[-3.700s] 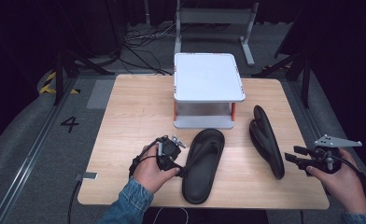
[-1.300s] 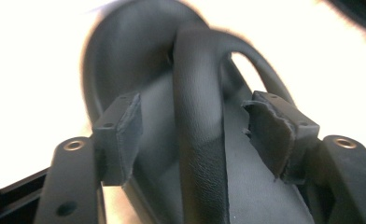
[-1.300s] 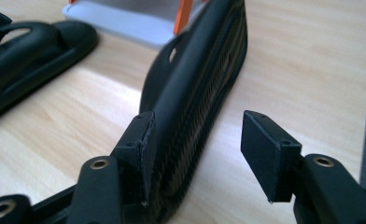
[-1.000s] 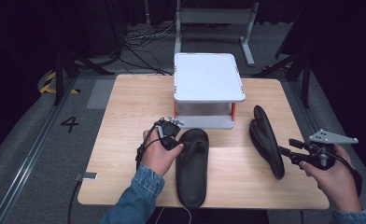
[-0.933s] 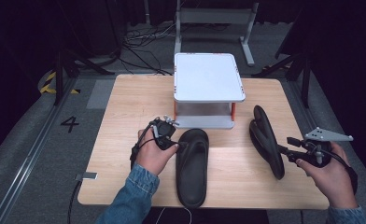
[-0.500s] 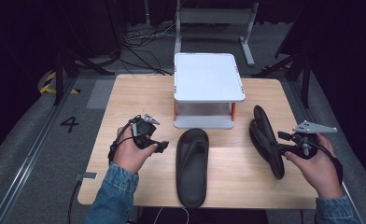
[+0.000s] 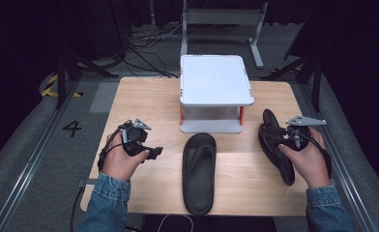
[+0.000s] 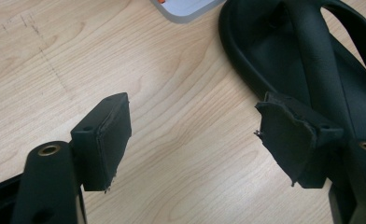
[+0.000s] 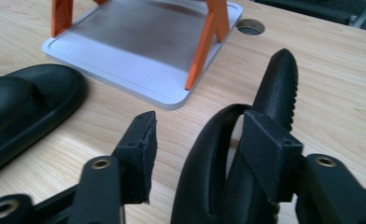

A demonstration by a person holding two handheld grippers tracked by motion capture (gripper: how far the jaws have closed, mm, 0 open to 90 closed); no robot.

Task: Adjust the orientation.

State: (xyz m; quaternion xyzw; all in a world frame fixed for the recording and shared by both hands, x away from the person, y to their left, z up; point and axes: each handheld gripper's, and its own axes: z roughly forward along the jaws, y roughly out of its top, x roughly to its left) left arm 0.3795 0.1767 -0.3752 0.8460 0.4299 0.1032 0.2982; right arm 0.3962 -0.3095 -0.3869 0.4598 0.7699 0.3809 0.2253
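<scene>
Since the earlier frames the left gripper (image 7: 151,152) has let go of the middle flip-flop (image 7: 199,171) and drawn off to the left, its jaws opening as it went, while the right gripper (image 7: 273,137) has come in from the right edge onto the second flip-flop (image 7: 274,150).

The middle flip-flop lies flat, sole down, lengthwise on the tabletop (image 7: 144,104), its toe just in front of the white two-tier stand (image 7: 215,79). The stand sits at the far centre, its grey base plate (image 9: 125,46) carried on orange legs (image 9: 208,39). Both of its levels are bare. Between the left gripper and the middle flip-flop there is open wood.

The second flip-flop stands on its edge at the right side of the tabletop, well apart from the middle one. In the right gripper view its strap (image 9: 204,154) arches up beside the ribbed sole.

The left gripper's jaws are spread wide with nothing between them; in the left gripper view the pads hang over plain wood, and the middle flip-flop (image 8: 312,60) lies just beyond the right-hand pad. The right gripper's jaws (image 9: 195,149) are parted about halfway and straddle the upper edge of the second flip-flop, having closed a little. Its strap sits between the pads; the right-hand pad rests against the rubber, while the left-hand one stands clear of it.
</scene>
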